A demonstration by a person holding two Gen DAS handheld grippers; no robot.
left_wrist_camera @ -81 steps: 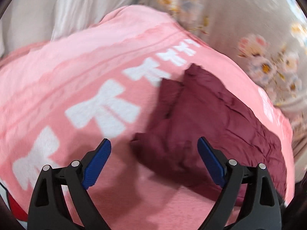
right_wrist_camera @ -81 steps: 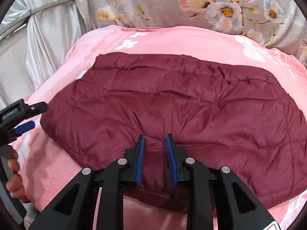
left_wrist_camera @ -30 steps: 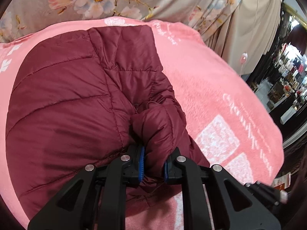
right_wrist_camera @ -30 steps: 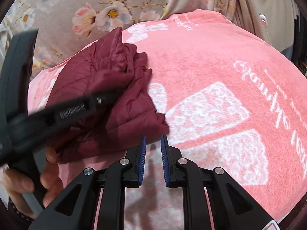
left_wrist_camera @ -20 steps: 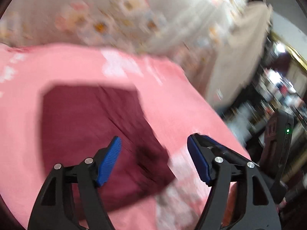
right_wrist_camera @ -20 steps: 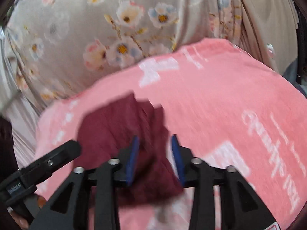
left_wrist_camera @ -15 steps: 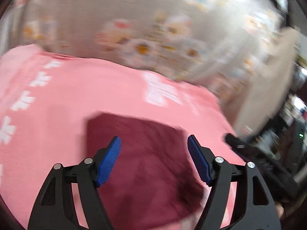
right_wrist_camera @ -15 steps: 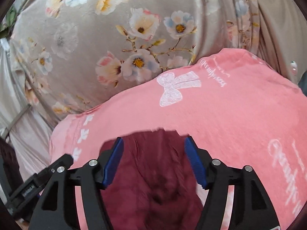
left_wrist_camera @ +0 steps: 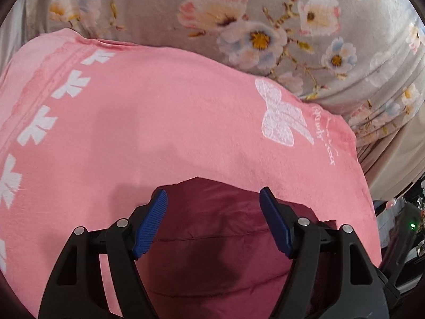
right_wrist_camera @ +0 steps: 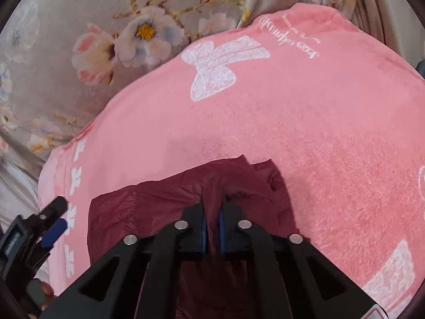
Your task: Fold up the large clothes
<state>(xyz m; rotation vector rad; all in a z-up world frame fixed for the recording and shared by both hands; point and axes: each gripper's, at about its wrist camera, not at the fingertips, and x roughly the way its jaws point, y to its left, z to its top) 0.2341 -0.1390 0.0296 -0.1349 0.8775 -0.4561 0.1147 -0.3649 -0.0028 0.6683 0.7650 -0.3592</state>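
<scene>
Right wrist view has the right gripper (right_wrist_camera: 211, 228) clamped on a raised pinch of the maroon puffer jacket (right_wrist_camera: 164, 207); its jaws have just been closing, and the quilted cloth sits squeezed between the blue pads; the left gripper (left_wrist_camera: 212, 223) hangs over the same jacket with its jaws spread wide and nothing between them, so it holds nothing.

The jacket lies folded small on the pink blanket (left_wrist_camera: 164, 122), toward the near edge of it, with a loose, crumpled flap along the side nearer the right gripper.

What worries me, watching: the pinch looks shallow and only on the top layer; I would guess a pull from there lifts that one layer and opens the fold; the shell looks slick and puffy, so it may also slide out of the pads; and with one side ungripped, the bundle could swing or drag the blanket into a ridge.

Room is generous: bare blanket stretches away to the far edge and to both sides; beyond the far edge hangs the floral curtain (left_wrist_camera: 265, 34), well apart from the jacket; the near edge I cannot see, so how close the jacket lies to it I cannot tell.
</scene>
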